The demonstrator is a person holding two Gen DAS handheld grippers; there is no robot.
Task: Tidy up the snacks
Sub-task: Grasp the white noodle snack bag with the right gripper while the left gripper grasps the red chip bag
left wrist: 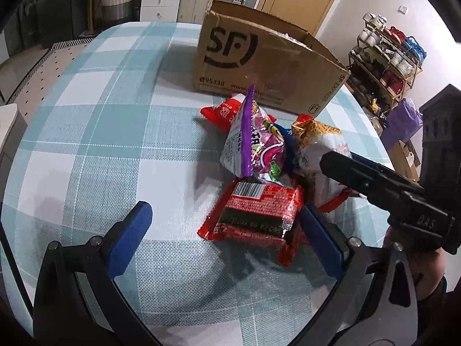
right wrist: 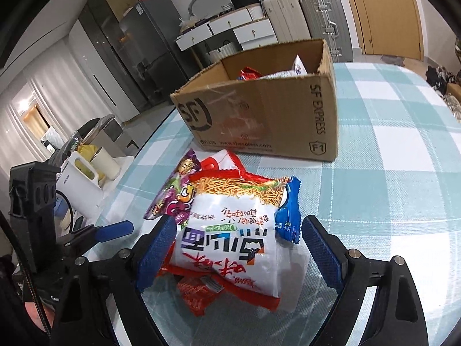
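A pile of snack packets lies on the checked tablecloth (left wrist: 100, 144) in front of an open cardboard SF box (left wrist: 259, 57) (right wrist: 259, 115). My left gripper (left wrist: 226, 210) is open, low over the cloth. A red barcode packet (left wrist: 259, 210) lies partly between its fingers, close to the right one. A purple-pink bag (left wrist: 253, 144) stands behind it. My right gripper (right wrist: 239, 220) is open around a white noodle-snack bag (right wrist: 230, 230) on top of the pile. Its left finger (right wrist: 157, 248) is at the bag's edge and a gap remains on the right. A blue packet (right wrist: 288, 216) pokes out beside the bag.
Several packets (right wrist: 250, 73) lie inside the box. A white holder with cups (right wrist: 86, 178) stands just off the table's left edge. A shoe rack (left wrist: 383, 57) and a purple bag (left wrist: 400, 121) stand beyond the right edge. Drawers and suitcases (right wrist: 302, 8) line the back wall.
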